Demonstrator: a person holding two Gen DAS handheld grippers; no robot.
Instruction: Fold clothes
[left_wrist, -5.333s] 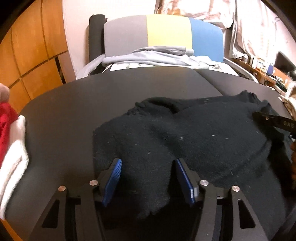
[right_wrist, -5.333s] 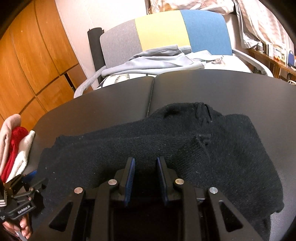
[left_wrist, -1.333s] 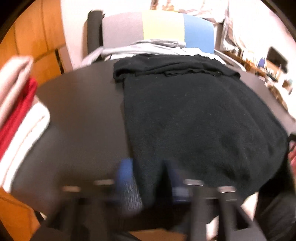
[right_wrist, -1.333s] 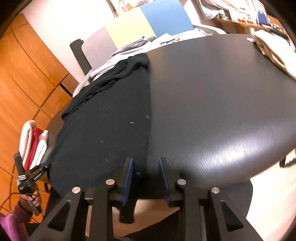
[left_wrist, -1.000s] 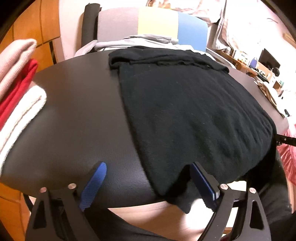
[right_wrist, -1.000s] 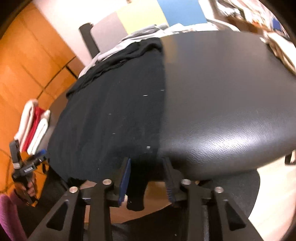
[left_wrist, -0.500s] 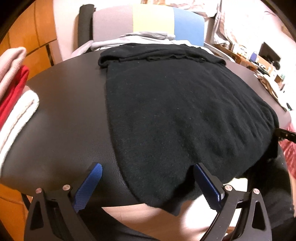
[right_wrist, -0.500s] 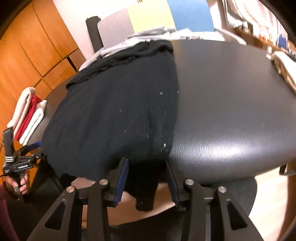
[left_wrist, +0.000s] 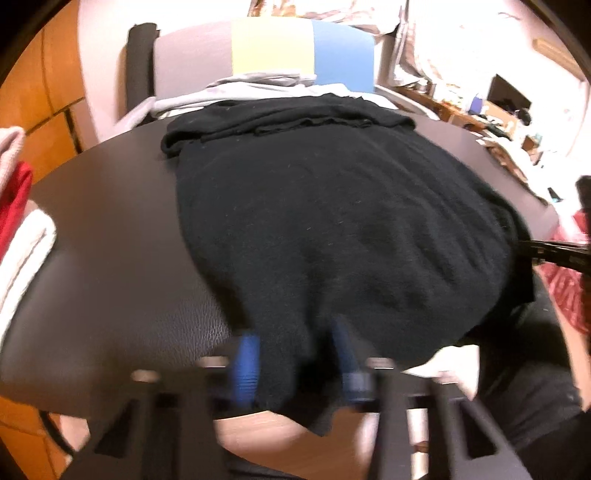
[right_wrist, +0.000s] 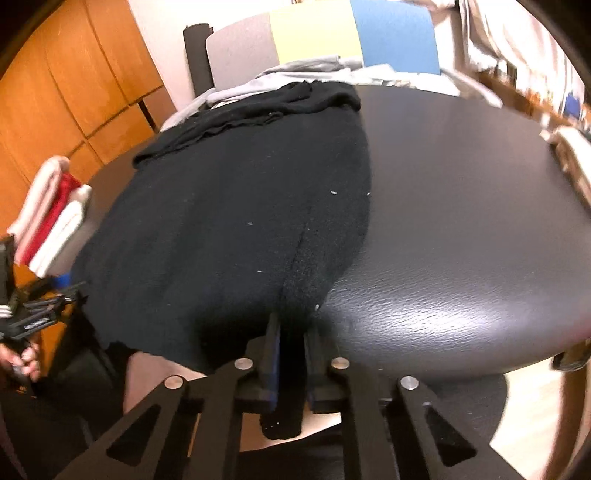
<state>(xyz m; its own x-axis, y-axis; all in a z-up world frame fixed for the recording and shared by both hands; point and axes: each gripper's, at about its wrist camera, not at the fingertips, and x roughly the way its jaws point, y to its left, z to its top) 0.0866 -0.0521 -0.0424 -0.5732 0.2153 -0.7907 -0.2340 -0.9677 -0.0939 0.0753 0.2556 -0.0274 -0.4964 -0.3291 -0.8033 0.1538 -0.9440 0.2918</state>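
While the black garment (left_wrist: 332, 229) lay spread on the table (right_wrist: 461, 221), both grippers had just been closing on its near hem. The left gripper (left_wrist: 295, 365) and right gripper (right_wrist: 291, 354) each pinched cloth.

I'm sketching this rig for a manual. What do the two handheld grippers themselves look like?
The left gripper and right gripper match: black frames with triangular cut-outs, round silver bolt heads at the joints, and ribbed blue pads lining the fingers. Seen from the right wrist, the left one bears small white lettering. No cables show.
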